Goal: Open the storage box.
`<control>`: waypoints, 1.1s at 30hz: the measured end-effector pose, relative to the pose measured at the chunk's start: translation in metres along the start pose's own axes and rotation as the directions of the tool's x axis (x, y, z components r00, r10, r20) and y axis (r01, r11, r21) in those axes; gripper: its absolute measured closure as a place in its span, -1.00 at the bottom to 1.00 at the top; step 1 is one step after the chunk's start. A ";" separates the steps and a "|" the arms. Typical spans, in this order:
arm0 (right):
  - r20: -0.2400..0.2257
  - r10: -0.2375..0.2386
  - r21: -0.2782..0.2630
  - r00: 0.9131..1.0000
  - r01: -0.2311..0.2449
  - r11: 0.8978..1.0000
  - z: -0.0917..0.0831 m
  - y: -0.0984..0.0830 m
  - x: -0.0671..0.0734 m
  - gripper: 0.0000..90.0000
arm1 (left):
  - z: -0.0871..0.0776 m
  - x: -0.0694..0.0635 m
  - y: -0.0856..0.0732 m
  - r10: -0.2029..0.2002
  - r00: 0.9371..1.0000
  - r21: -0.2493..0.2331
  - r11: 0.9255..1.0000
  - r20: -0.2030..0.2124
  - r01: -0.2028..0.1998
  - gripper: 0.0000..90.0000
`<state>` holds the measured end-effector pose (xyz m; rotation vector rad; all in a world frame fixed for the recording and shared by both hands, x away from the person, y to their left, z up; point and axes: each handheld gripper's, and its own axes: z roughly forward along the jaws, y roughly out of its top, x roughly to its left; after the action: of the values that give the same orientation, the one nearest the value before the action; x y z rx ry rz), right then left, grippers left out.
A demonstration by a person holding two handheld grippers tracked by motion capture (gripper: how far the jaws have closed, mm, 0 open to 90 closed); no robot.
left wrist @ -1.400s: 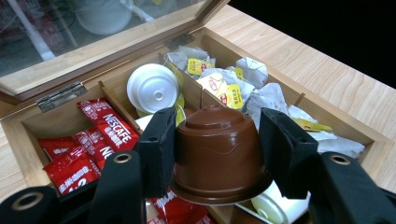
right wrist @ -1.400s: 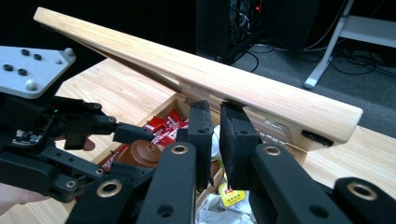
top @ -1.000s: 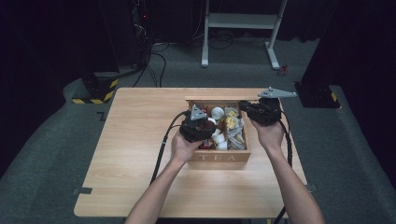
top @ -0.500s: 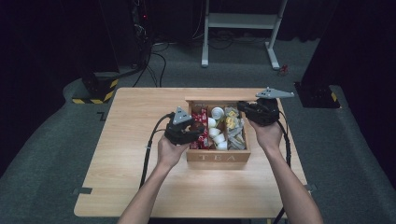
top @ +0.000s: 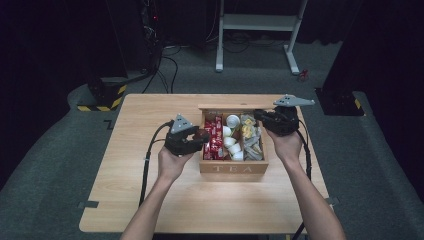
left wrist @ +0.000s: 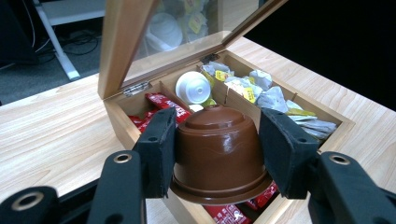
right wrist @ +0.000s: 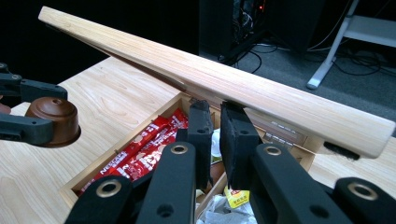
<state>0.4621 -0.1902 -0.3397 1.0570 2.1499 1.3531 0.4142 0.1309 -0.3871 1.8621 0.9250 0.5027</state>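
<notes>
On the table (top: 150,200), pale wood-grain laminate, rectangular, stands a wooden box (top: 232,167) near the far right corner, lettered TEA on its front wall, with a hinged lid (right wrist: 261,95) of light wood framing a clear pane, raised.

Left gripper (left wrist: 217,151): black, padded jaws pinching a brown capsule (left wrist: 218,154) by its sides. Capsule: glossy plastic, a tapered dome with a flared rim, held narrow end up, just above the box's left edge in the high view (top: 201,135); seen also in the right gripper view (right wrist: 53,120), clear of the box.

Right gripper (right wrist: 215,140): black jaws nearly pressed together, a narrow slit between the pads, their tips right under the lid's lower edge; whether the lid's frame is caught between them I cannot tell. In the high view it sits at the box's far right corner (top: 260,117).

Box contents, by compartment:
- left: red sachets (top: 214,137), flat, glossy, white lettering.
- middle: white capsules (top: 232,135), round, matt, stacked loosely.
- right: tea bags (top: 251,137), grey-white crumpled wrappers with yellow tags.

Black cables trail from both grippers across the table toward its near edge.
</notes>
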 end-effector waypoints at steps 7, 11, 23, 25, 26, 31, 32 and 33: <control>-0.006 -0.001 -0.002 1.000 0.001 1.000 0.000 -0.002 0.000 0.83 | -0.007 0.006 -0.005 -0.016 1.000 0.001 1.000 -0.005 0.016 0.07; -0.007 0.001 0.000 1.000 -0.001 1.000 -0.001 -0.004 0.001 0.83 | -0.014 0.012 -0.009 -0.027 1.000 -0.005 1.000 -0.015 0.027 0.07; -0.011 0.001 0.004 1.000 -0.001 1.000 -0.001 -0.006 0.002 0.82 | -0.039 0.029 -0.020 -0.063 0.996 -0.027 0.998 -0.063 0.062 0.07; -0.013 -0.003 0.003 1.000 0.003 1.000 -0.001 -0.007 0.002 0.82 | -0.042 0.032 -0.022 -0.072 0.995 -0.029 0.997 -0.073 0.070 0.07; -0.014 -0.001 0.005 1.000 0.001 1.000 -0.002 -0.007 0.002 0.82 | -0.044 0.034 -0.023 -0.075 0.994 -0.030 0.997 -0.078 0.073 0.07; -0.015 0.002 0.011 1.000 -0.001 1.000 -0.002 -0.008 0.003 0.81 | -0.052 0.043 -0.031 -0.102 0.989 -0.036 0.994 -0.105 0.099 0.07; -0.016 -0.002 0.009 1.000 0.002 1.000 -0.002 -0.008 0.003 0.81 | -0.053 0.045 -0.033 -0.101 0.989 -0.034 0.995 -0.110 0.097 0.07; -0.015 -0.002 0.008 1.000 0.002 1.000 -0.002 -0.009 0.003 0.81 | -0.055 0.046 -0.035 -0.102 0.988 -0.032 0.995 -0.116 0.099 0.07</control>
<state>0.4556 -0.1916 -0.3463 1.0500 2.1687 1.3571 0.3925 0.2070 -0.3961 1.7674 1.0803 0.5645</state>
